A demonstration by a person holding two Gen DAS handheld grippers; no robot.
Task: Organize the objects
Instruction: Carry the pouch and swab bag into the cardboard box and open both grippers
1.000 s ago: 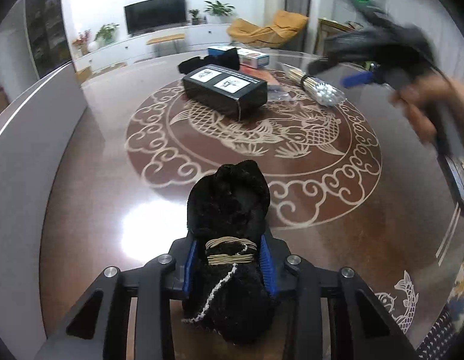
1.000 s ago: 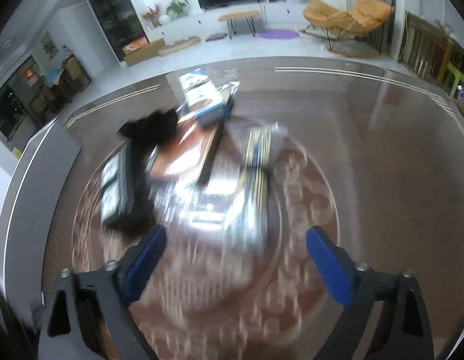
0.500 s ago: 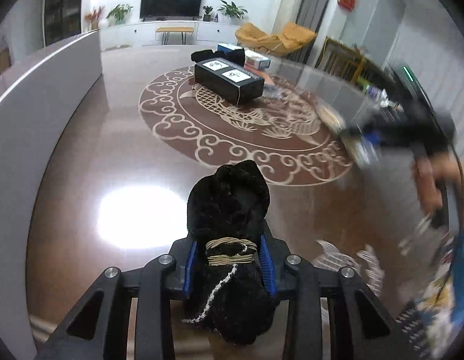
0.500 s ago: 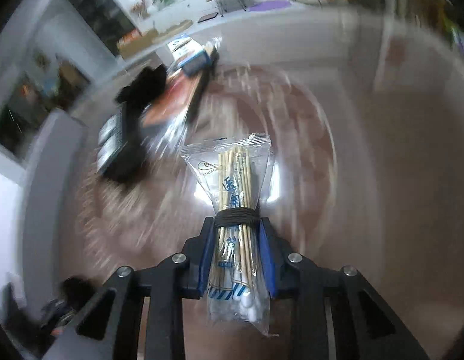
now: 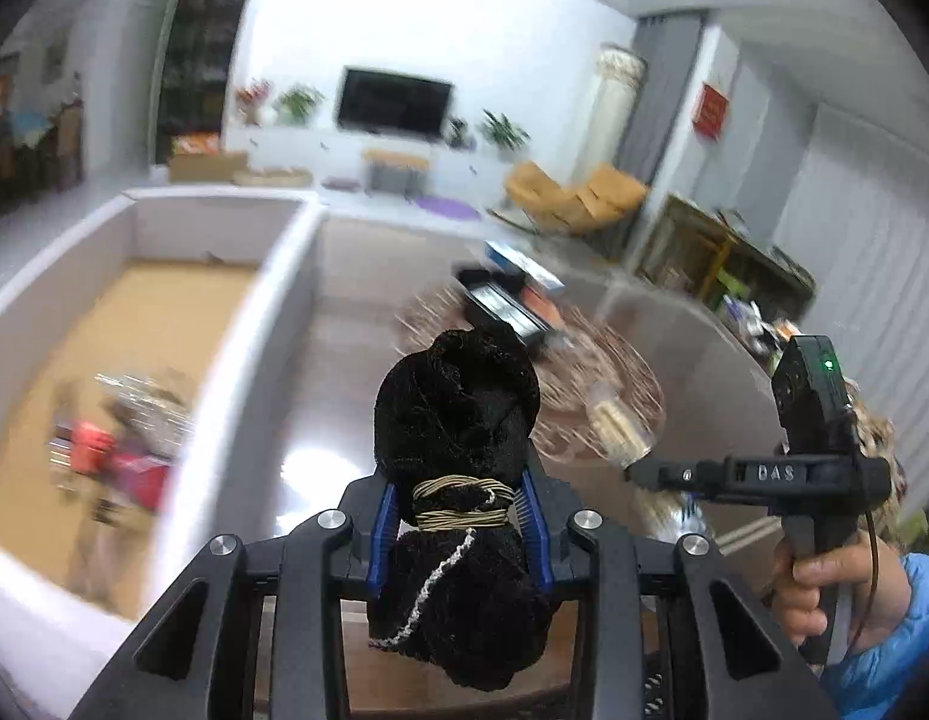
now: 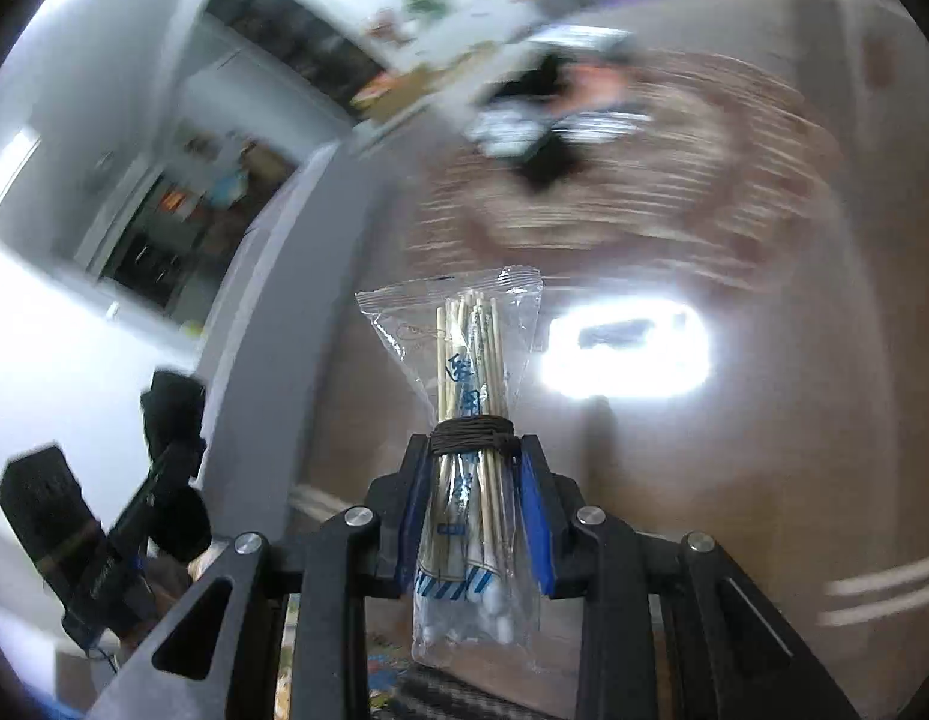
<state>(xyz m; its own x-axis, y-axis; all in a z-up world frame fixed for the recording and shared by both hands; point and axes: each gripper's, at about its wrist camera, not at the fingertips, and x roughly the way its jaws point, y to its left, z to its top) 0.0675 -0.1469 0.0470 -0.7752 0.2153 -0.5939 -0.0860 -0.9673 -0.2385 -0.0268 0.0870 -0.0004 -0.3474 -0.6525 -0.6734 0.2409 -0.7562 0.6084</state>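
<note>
The left gripper (image 5: 458,516) has its blue-padded fingers (image 5: 383,525) closed tight on a black fabric bundle (image 5: 455,420) tied with tan cord, held above the brown counter (image 5: 338,372). Left of the counter sits a white-walled box (image 5: 248,324) with blurred red and silvery items inside. The right gripper (image 6: 473,501) has its fingers (image 6: 533,510) clamped on a clear packet of cotton swabs (image 6: 470,360) bound with dark cord, also above the counter. A black box (image 5: 503,306) lies at the counter's far side, blurred
</note>
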